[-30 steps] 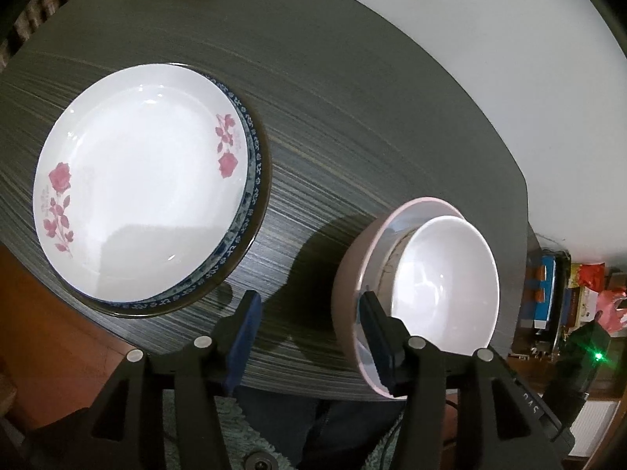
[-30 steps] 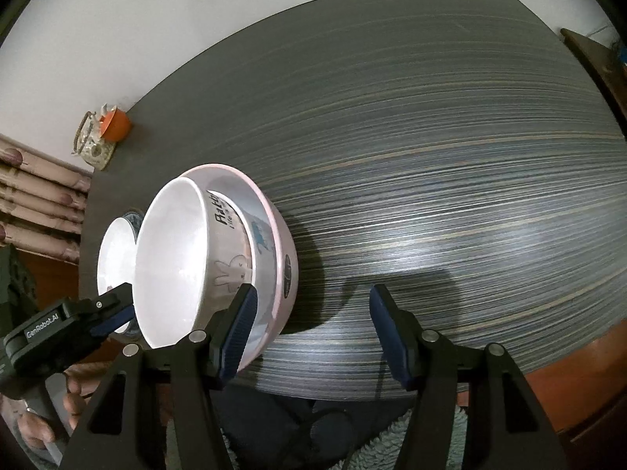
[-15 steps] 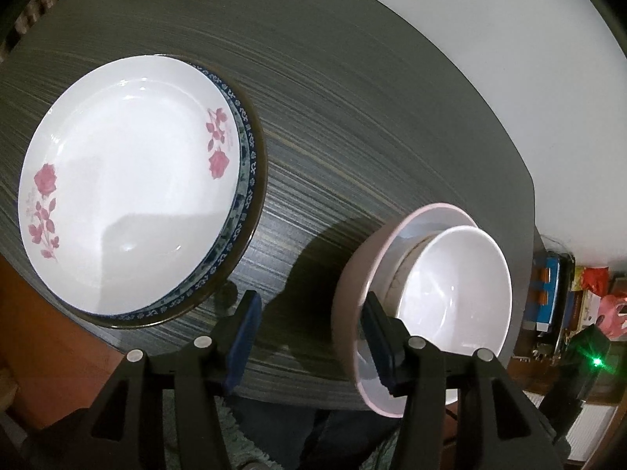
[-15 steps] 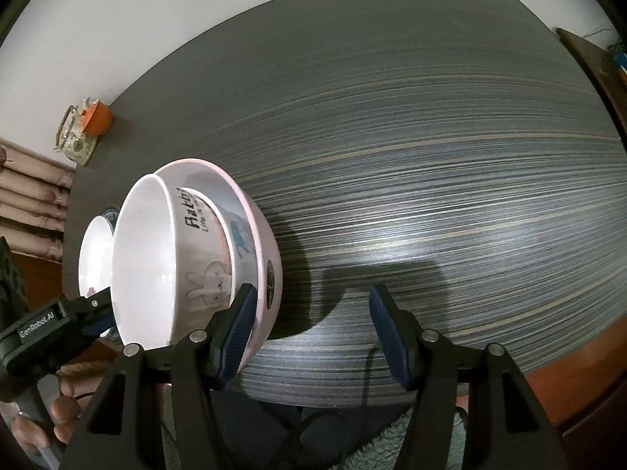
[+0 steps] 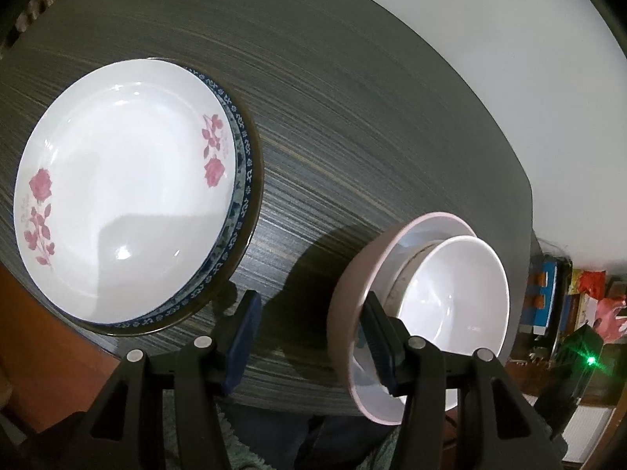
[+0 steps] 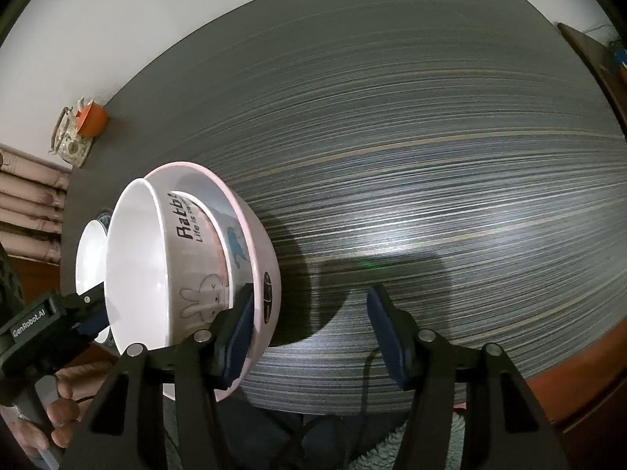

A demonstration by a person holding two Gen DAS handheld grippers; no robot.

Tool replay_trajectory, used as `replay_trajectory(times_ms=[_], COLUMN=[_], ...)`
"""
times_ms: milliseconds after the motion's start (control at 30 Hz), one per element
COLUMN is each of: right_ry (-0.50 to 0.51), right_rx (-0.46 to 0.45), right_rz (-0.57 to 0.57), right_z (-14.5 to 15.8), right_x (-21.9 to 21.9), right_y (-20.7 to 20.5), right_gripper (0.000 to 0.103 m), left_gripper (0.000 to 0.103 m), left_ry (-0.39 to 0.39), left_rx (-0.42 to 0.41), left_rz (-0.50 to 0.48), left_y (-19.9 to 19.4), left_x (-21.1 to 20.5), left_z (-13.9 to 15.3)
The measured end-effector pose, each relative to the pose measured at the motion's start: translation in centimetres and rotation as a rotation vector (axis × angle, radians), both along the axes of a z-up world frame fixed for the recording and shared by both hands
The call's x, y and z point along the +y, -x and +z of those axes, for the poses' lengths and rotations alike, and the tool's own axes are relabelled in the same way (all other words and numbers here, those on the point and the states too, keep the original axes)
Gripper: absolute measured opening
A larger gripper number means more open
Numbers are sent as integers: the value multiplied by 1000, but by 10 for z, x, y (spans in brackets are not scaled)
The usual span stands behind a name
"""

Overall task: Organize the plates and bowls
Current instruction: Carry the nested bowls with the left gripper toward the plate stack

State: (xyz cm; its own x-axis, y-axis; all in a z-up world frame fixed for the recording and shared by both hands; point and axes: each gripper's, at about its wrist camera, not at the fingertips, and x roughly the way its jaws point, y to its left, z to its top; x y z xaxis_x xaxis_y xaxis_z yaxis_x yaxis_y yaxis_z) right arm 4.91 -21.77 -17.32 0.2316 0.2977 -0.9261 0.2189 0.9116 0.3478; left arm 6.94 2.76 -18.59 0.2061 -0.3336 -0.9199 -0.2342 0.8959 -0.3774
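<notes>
While the dark striped table point(image 6: 431, 156) carries everything, the entries run from largest down. Plate stack: a white plate with pink roses point(image 5: 121, 192) lies flat, mouth up, on a blue-patterned plate point(image 5: 245, 180), near the table's front edge on the left; being round, it has no long axis, and it looks settled. Bowl stack: a white rabbit-print bowl point(image 6: 168, 274) is nested in a pink bowl point(image 6: 266, 258), off-centre toward the left gripper's side, at the front edge and well apart from the plates; the mouths seem to open upward, though the fisheye makes the stack look tipped, and its only axis is the vertical one. Left gripper point(image 5: 309, 337): jaws apart, holding nothing, its right finger point(image 5: 378, 340) in front of the pink rim; contact cannot be told. Right gripper point(image 6: 309, 333): jaws apart, empty, its left finger point(image 6: 239, 333) against or just beside the pink bowl's outer wall. Handling note, as judgement: the step appears to be seating and centring the white bowl; nudge gently from both sides, keep the stack from the edge, avoid pinching the rim. Orange item point(image 6: 92, 117): far corner, not involved.
</notes>
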Motion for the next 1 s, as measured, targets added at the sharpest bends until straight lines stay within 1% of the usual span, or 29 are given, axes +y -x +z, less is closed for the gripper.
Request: replay_trajectory(times_ms=[333, 367, 400, 500, 567, 633, 700, 733, 833, 1000], right_ry=[-2, -4, -9, -16, -12, -13, -14, -19, -33, -49], right_rx=[3, 7, 11, 20, 21, 29, 32, 32, 27, 27], right_rz=[2, 0, 0, 0, 2, -3, -5, -5, -6, -9], right_z=[0, -1, -1, -2, -2, -1, -1, -1, 0, -3], right_x=[-4, -5, -4, -6, -8, -9, -8, -8, -8, -9], right_y=[-1, -1, -2, -4, -5, -7, -8, -9, -10, -8], right_gripper=[54, 53, 53, 53, 53, 53, 52, 51, 50, 46], left_gripper=[53, 52, 48, 47, 42, 35, 33, 30, 26, 26], left_ry=[-21, -20, -7, -1, 10, 22, 28, 41, 88, 92], left_rx=[9, 9, 11, 21, 29, 36, 41, 40, 58, 64], left_rz=[17, 18, 17, 17, 16, 18, 24, 32, 46, 67], left_y=[1, 2, 2, 2, 2, 1, 0, 0, 0, 0], left_x=[-2, -2, -2, -1, -1, -1, -2, -2, -1, 1], left_z=[1, 2, 1, 0, 0, 0, -1, -2, -9, -13])
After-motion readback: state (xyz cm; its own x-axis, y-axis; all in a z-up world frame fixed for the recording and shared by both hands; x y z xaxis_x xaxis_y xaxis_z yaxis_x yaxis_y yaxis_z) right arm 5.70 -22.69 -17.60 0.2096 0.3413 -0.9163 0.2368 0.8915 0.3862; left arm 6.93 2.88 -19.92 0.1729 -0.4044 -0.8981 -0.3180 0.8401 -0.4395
